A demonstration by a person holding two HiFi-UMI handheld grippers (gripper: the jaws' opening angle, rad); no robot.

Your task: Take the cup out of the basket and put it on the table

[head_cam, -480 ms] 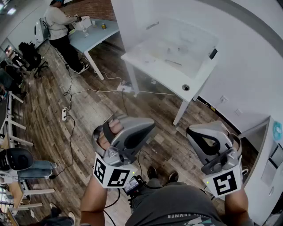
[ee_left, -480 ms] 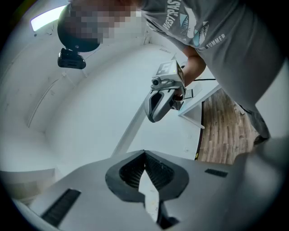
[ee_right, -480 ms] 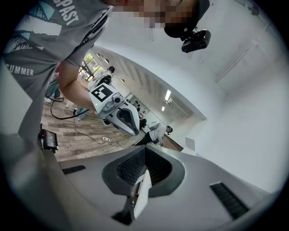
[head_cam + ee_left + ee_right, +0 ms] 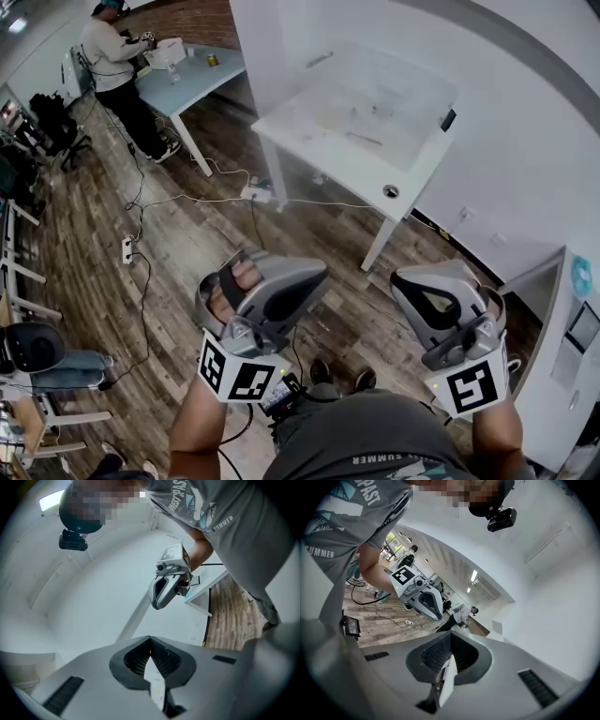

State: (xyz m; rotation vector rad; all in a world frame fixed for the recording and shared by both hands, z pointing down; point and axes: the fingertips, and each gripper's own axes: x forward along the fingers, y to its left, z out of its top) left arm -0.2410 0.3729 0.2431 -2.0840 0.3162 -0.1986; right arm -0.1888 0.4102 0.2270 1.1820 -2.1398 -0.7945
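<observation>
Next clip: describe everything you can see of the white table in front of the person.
The white table is rectangular, with a smooth glare-washed top and slim white legs. It stands on the wood-plank floor beside the white wall, ahead of the person. A round dark hole sits near its front corner, a small dark item at its right edge. Faint things lie on top, too washed out to identify.

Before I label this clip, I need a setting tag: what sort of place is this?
Probably an open office or lab workspace: a white table and a blue table on a wood-plank floor, a person working at the blue one, an office chair, and cables trailing to a power strip.
</observation>
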